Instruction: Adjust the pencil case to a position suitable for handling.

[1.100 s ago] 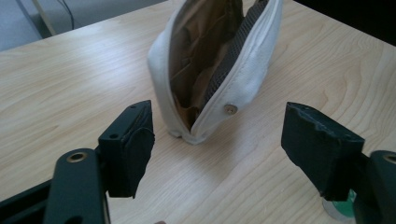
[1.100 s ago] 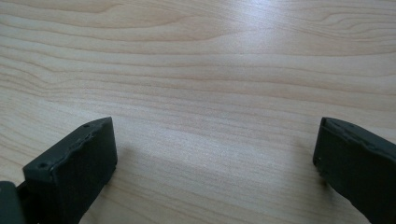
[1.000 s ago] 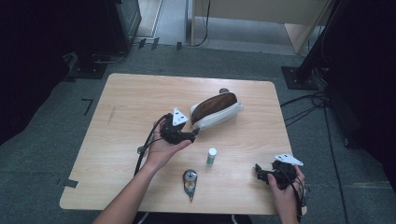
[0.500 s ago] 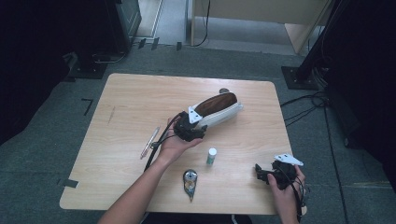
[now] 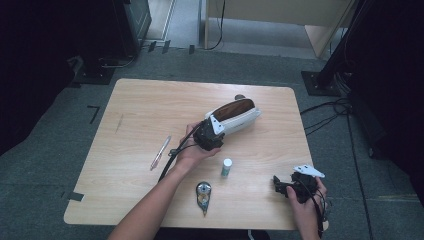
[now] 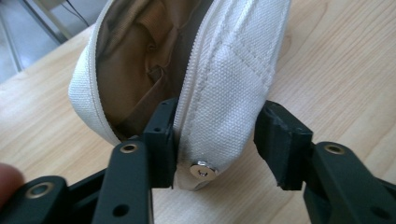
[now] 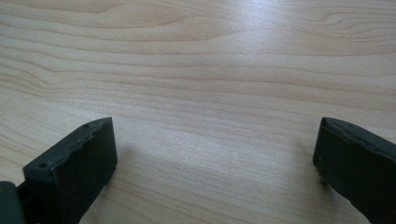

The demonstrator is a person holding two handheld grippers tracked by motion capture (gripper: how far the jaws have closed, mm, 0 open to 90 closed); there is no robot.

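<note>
Wood-grain table (image 5: 140,115) carries everything I see from the high view. My left claw (image 5: 212,136) sits at the near end of a white pouch (image 5: 242,117) that lies open near the middle of the far half, its brown lining facing up. A pen (image 5: 160,152) lies to the left of my left hand (image 5: 192,152), apart from it. Just right of that hand a small white bottle (image 5: 227,167) with a green base stands upright. Nearer the front edge a round metal thing (image 5: 203,194) lies flat; I cannot tell what it is. My right claw (image 5: 281,184) rests at the front right corner of the table, held in my right hand (image 5: 305,192), well apart from the pouch.

From the left gripper view, the left claw (image 6: 215,137) straddles the end of the pouch (image 6: 233,70). One jaw is inside the unzipped mouth, against the zip edge, and the other stands outside the white canvas wall with a gap between it and the cloth. So the jaws are partly open around the wall, not pinching it. A silver snap (image 6: 203,171) shows on the canvas between them. The tan lining (image 6: 135,60) is folded inside.

From the right gripper view, the right claw (image 7: 215,154) is spread wide above bare table (image 7: 210,70), with nothing between its jaws.
</note>
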